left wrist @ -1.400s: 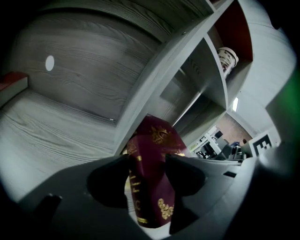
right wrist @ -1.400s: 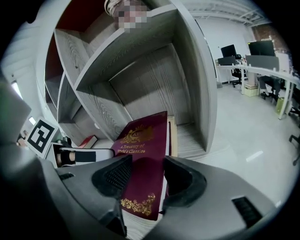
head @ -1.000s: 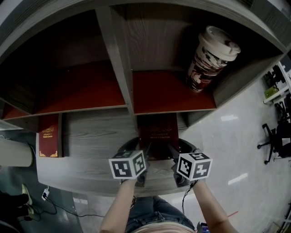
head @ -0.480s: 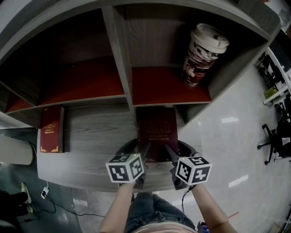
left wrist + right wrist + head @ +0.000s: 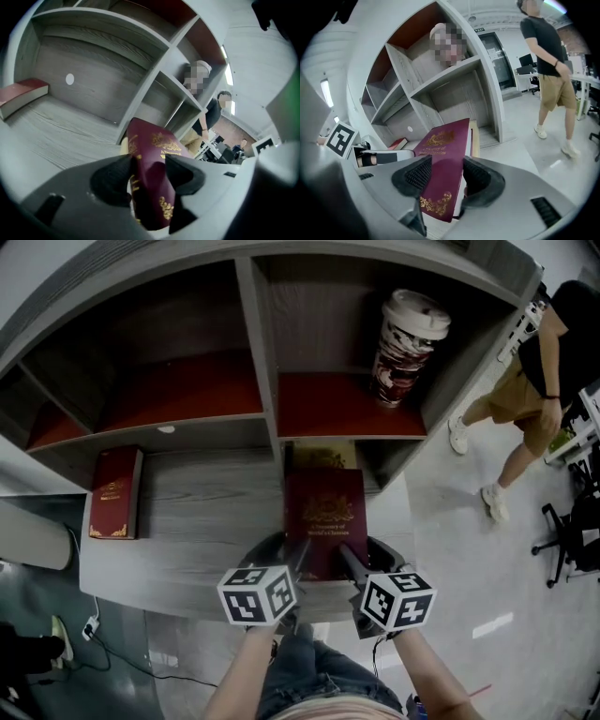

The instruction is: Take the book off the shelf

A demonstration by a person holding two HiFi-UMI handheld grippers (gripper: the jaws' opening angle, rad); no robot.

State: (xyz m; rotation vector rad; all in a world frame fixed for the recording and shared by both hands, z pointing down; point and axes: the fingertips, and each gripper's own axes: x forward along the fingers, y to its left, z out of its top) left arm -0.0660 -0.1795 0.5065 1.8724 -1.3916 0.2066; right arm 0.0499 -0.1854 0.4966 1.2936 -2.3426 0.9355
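Note:
A maroon book with gold print point(image 5: 325, 521) lies lengthwise over the grey shelf board point(image 5: 206, 521), its far end near the mouth of the lower compartment. Both grippers hold its near end. My left gripper point(image 5: 298, 565) is shut on the book's left edge point(image 5: 154, 164); its two pads press the cover and spine. My right gripper point(image 5: 349, 565) is shut on the right edge point(image 5: 443, 159). A tan book point(image 5: 323, 456) shows just beyond the maroon one, lying under it.
A second red book point(image 5: 114, 493) lies flat at the board's left. A tall paper cup point(image 5: 403, 348) stands in the upper right compartment. A person in tan shorts point(image 5: 530, 362) stands on the floor to the right, and an office chair point(image 5: 562, 521) is further off.
The maroon book has slid out of the compartment toward me with both grippers on it. The tan book behind it has come into sight. A person has appeared at the right.

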